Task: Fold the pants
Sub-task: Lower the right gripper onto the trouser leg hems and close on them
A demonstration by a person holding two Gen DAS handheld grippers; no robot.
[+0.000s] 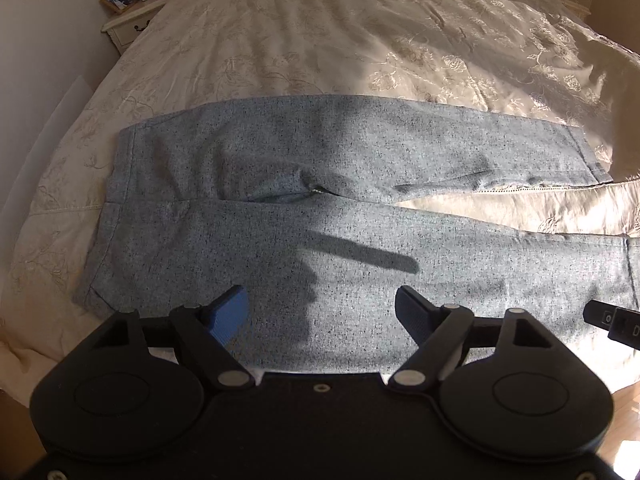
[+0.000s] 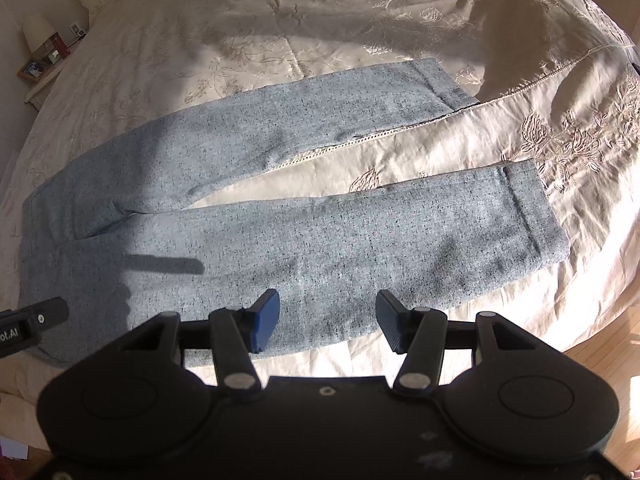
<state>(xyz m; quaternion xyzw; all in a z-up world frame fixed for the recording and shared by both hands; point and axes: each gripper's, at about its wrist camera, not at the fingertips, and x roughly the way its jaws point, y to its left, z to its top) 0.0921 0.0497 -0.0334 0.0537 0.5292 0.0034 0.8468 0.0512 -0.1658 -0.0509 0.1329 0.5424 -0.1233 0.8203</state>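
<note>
pants [image 1: 320, 216] flat on bed [image 1: 280, 40], waistband left, legs spread rightward, nightstand [image 1: 132, 20] behind bed's left corner

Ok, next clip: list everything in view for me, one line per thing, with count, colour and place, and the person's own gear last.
pants: one, speckled light blue-grey, spread flat on the bed, legs apart, waist to the left.
bedspread: one, cream with embroidered flowers, covering the bed.
nightstand: one, white, far left beside the bed.
picture frame: one, wooden, on the nightstand.
lamp: one, pale shade, on the nightstand.
left gripper: one, black with blue pads, open, above the near leg.
right gripper: one, black with blue pads, open, above the near leg.
</note>
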